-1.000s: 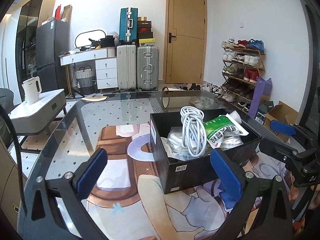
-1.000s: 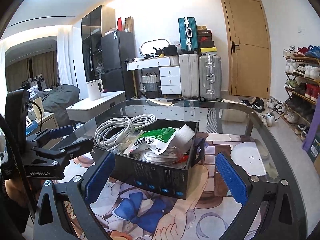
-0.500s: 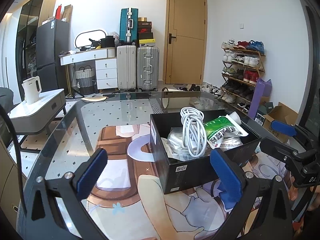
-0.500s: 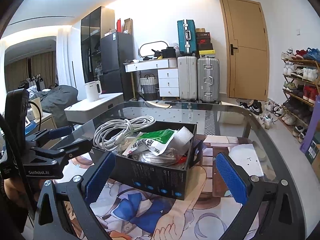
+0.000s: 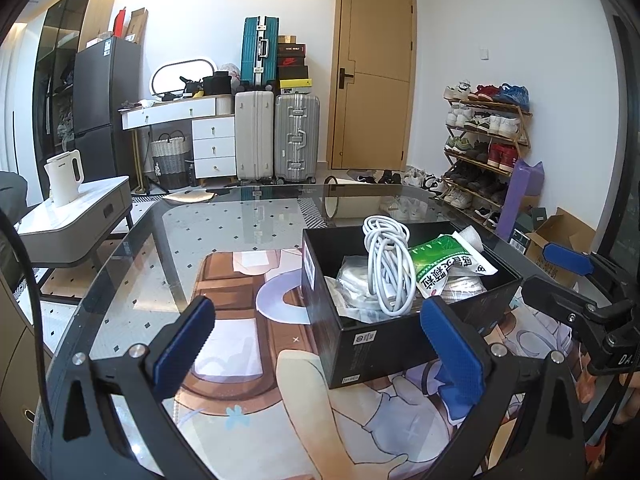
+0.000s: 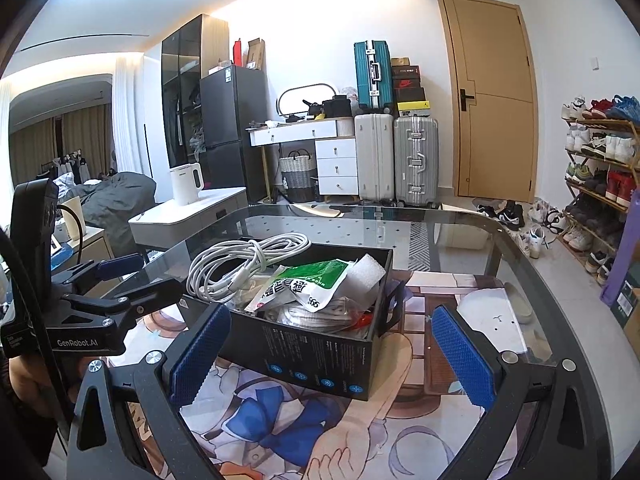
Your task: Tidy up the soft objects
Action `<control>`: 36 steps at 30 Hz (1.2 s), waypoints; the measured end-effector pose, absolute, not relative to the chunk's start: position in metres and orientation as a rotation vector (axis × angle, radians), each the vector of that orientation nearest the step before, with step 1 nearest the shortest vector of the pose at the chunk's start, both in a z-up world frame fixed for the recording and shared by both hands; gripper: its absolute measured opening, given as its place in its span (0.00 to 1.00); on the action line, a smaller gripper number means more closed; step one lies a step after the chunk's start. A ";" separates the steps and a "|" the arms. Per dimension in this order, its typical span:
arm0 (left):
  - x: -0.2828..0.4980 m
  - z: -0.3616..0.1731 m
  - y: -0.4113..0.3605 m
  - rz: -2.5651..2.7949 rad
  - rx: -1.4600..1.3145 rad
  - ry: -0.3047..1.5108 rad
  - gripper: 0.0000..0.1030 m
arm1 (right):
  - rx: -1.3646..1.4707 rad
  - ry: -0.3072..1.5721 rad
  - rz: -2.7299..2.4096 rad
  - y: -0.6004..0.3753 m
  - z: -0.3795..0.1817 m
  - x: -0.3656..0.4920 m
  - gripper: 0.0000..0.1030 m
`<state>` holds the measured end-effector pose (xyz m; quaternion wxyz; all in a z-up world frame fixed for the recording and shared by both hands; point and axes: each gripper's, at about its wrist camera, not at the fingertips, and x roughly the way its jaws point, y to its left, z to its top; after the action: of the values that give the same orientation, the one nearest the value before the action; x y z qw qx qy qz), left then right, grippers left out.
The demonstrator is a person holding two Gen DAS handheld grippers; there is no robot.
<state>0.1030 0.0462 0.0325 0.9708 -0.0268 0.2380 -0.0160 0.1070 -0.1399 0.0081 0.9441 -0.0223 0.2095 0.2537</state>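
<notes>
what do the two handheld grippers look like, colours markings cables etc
Both are matte black frames with silver screw heads and two fingers faced with blue textured pads. The left gripper has a black cable arcing along its left side, and its body reads "GenRobot.AI" in white. The right gripper shows the same blue pads; its side carries white lettering cut off at "DA".

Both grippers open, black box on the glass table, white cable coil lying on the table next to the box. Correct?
One error: the white cable coil lies inside the black box, on top of the other items, not on the glass table beside it. Both wrist views show this. The left gripper and the right gripper are open.
</notes>
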 end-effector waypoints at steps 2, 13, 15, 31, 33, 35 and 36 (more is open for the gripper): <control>0.103 0.033 0.046 -0.032 -0.054 0.479 1.00 | -0.046 0.426 0.515 -0.140 0.008 0.107 0.99; 0.103 0.034 0.048 -0.026 -0.064 0.482 1.00 | -0.046 0.426 0.519 -0.141 0.010 0.106 0.99; 0.103 0.034 0.048 -0.025 -0.064 0.481 1.00 | -0.047 0.426 0.519 -0.140 0.010 0.107 0.99; 0.103 0.034 0.048 -0.024 -0.064 0.482 1.00 | -0.050 0.428 0.520 -0.140 0.010 0.105 0.99; 0.103 0.034 0.048 -0.024 -0.064 0.482 1.00 | -0.050 0.428 0.521 -0.140 0.010 0.106 0.99; 0.103 0.034 0.048 -0.024 -0.065 0.482 1.00 | -0.048 0.428 0.520 -0.140 0.011 0.105 0.99; 0.103 0.034 0.048 -0.022 -0.065 0.482 1.00 | -0.049 0.427 0.520 -0.140 0.010 0.105 0.99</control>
<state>0.1034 0.0479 0.0337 0.9705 -0.0323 0.2387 -0.0111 0.1054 -0.1396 0.0103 0.9436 -0.0242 0.2096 0.2553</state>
